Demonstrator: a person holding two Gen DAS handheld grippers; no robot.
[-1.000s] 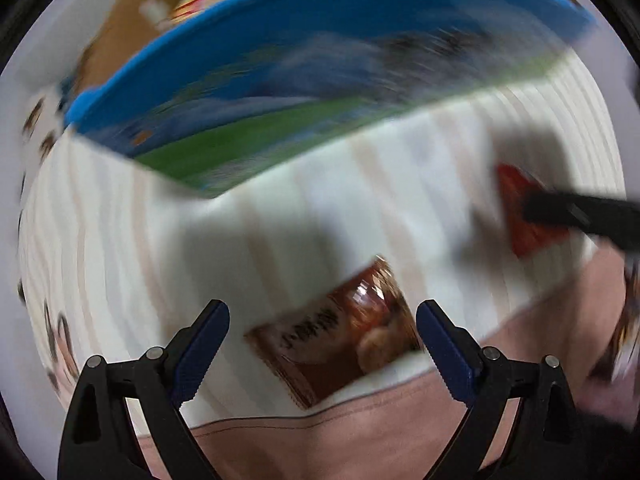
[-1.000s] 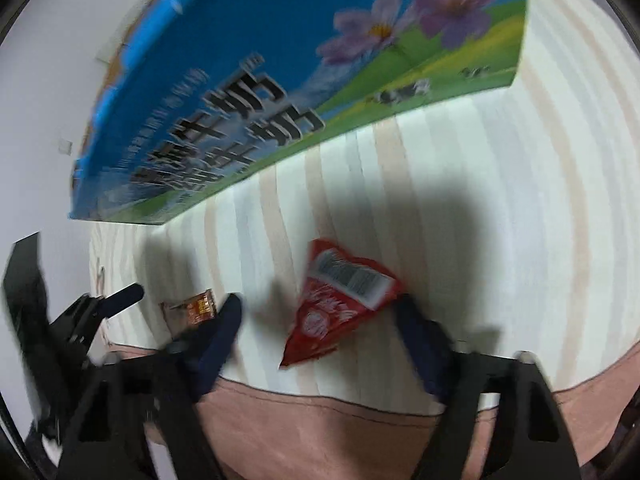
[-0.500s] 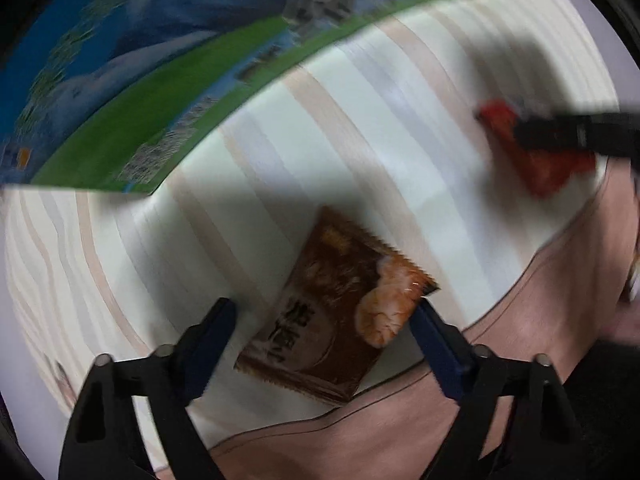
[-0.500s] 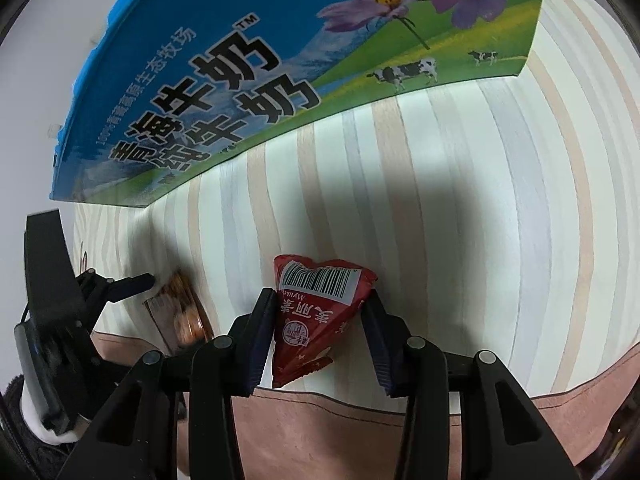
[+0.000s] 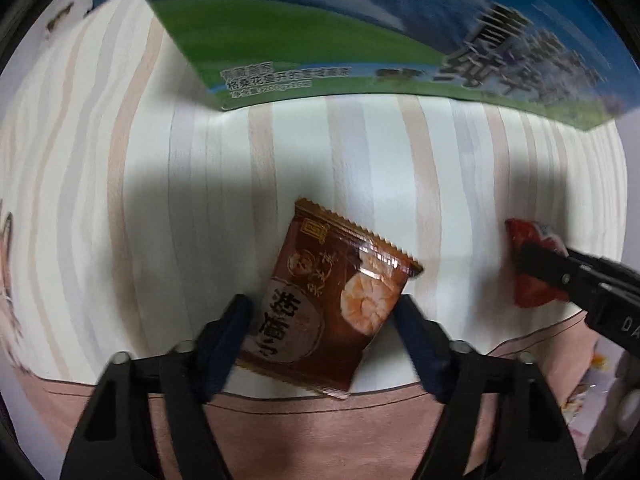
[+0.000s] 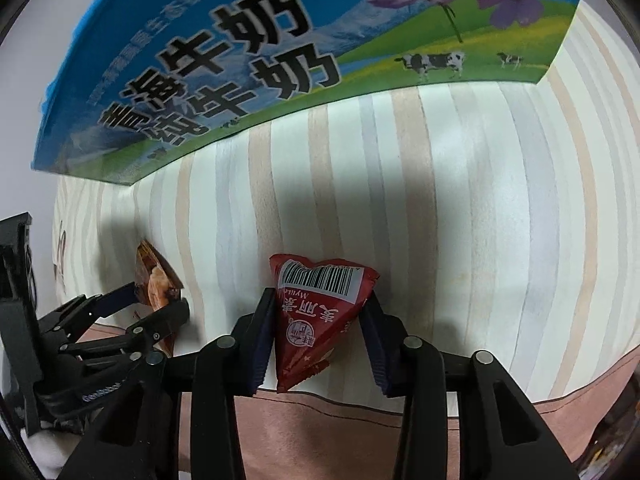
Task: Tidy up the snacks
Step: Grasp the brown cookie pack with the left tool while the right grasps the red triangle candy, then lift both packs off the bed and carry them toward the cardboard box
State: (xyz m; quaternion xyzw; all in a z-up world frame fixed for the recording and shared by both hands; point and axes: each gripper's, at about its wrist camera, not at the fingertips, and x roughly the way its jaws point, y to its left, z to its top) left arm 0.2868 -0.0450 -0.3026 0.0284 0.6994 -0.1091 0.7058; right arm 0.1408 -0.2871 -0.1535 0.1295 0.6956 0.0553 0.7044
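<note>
A brown snack packet [image 5: 332,300] lies on the striped tabletop near its front edge. My left gripper [image 5: 324,316] has its jaws either side of the packet, touching its edges. It also shows in the right wrist view [image 6: 156,280], with the left gripper [image 6: 160,300] around it. A red triangular snack packet [image 6: 316,312] with a barcode sits between the jaws of my right gripper [image 6: 318,320], which press on its sides. In the left wrist view the red packet [image 5: 528,280] is at the right, partly hidden by the right gripper.
A big blue and green milk carton box [image 6: 256,60] stands behind both packets; it also fills the top of the left wrist view [image 5: 380,28]. A pink cloth edge [image 5: 320,420] runs along the table's front. A patterned fabric [image 5: 8,264] shows at far left.
Both grippers moved forward and down onto their packets. The left jaws narrowed from wide open to the brown packet's sides. The right jaws closed on the red packet.
</note>
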